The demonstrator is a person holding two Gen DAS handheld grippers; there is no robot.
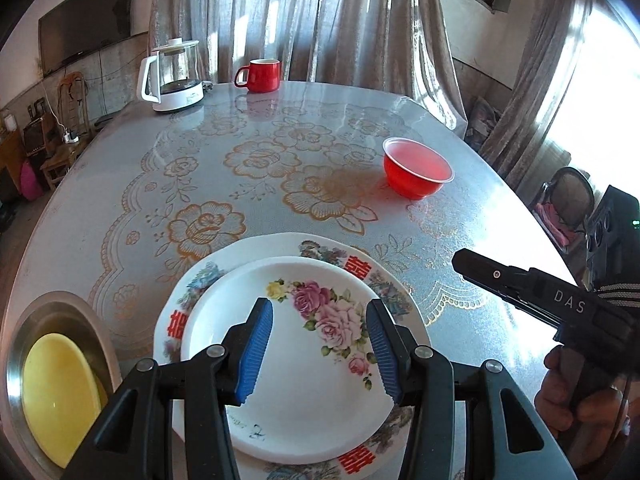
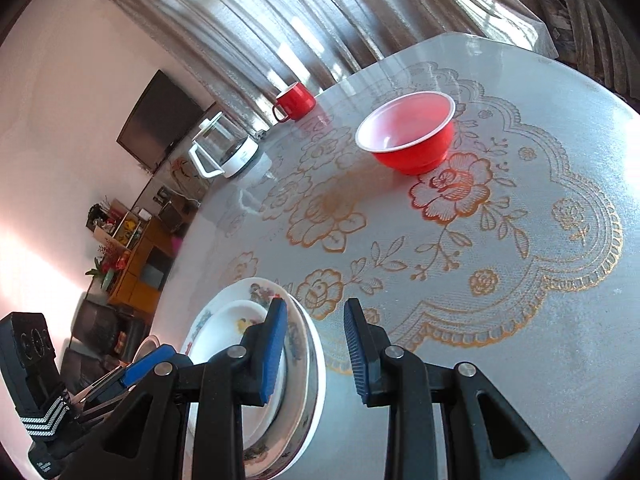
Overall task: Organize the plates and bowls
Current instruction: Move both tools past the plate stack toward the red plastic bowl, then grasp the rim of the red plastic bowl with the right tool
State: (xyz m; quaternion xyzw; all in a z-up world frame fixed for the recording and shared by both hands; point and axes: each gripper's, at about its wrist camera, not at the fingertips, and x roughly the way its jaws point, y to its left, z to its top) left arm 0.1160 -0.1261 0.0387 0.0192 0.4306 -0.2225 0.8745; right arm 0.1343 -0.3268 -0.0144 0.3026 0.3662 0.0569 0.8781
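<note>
A small white plate with pink roses lies on a larger patterned plate at the table's near edge. My left gripper hovers over the small plate, open, with nothing between its blue pads. A red plastic bowl stands alone farther right on the table. In the right wrist view the same stack sits low on the left and the red bowl lies ahead. My right gripper is open beside the large plate's rim, gripping nothing.
A steel basin holding a yellow bowl sits at the near left. A glass kettle and a red mug stand at the far edge. The oval table has a floral cover; curtains hang behind it.
</note>
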